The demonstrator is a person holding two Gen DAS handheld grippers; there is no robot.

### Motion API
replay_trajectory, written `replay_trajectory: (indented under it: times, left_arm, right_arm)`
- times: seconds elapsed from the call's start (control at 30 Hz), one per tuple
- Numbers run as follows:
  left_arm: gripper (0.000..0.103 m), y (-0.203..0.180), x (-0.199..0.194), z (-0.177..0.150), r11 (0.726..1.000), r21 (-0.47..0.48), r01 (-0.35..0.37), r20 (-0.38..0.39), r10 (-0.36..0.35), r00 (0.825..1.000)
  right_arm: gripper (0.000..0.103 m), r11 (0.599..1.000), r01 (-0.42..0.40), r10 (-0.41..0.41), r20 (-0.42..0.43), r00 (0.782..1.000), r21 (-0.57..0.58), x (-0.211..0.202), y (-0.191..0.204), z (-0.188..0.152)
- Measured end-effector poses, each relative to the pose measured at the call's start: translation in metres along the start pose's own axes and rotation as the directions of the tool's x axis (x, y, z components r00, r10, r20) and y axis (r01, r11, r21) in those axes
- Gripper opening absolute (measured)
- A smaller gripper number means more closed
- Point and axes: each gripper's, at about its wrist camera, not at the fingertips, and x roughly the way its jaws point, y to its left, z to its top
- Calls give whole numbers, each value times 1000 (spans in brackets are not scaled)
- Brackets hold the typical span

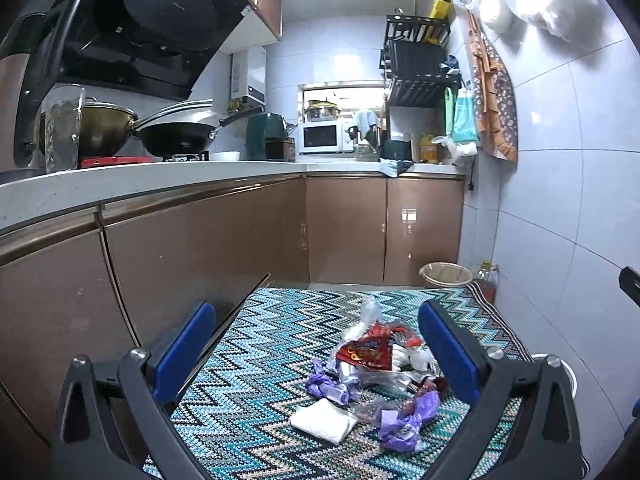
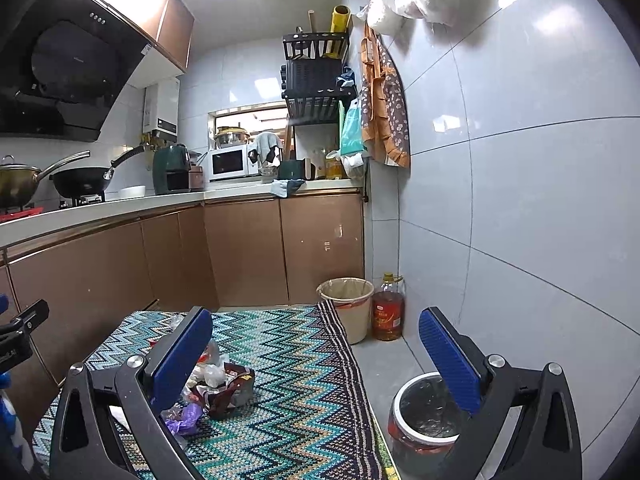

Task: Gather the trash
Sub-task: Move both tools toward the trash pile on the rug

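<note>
Where rug shows, crumpled wrappers, heaped

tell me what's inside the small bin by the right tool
The small bin holds a clear liner, crinkled and shiny, with no trash visible in the part that shows. The right tool's finger covers its far right side, so that corner cannot be checked.

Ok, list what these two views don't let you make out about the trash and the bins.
- Trash pile, right wrist view: its near side is hidden behind the right gripper's left finger.
- Red snack wrapper, left wrist view: print too small to read.
- Lined bin, left wrist view: only a rim sliver shows past the left gripper's finger.
- Beige waste basket: its contents can't be seen in either view.
</note>
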Motion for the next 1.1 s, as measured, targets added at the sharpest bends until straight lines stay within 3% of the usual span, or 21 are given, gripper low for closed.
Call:
replay_trajectory:
  times: [0.2, 0.57, 0.9, 1.1]
  left_arm:
    - [102, 8, 10, 4, 1000, -23, -15, 15, 16, 1000]
    - [102, -7, 36, -5, 999, 30, 11, -44, -10, 999]
    - [102, -16, 64, -16, 998, 46, 45, -106, -40, 994]
    - [102, -21, 78, -29, 996, 56, 75, -166, -64, 984]
  right_arm:
    - [103, 1000, -14, 13, 14, 1000, 13, 4, -4, 2]
    - [103, 998, -54, 53, 40, 998, 19, 15, -6, 3]
    - [103, 998, -49, 50, -33, 998, 24, 48, -5, -4]
    - [103, 996, -91, 91, -93, 991, 9, 69, 8, -14]
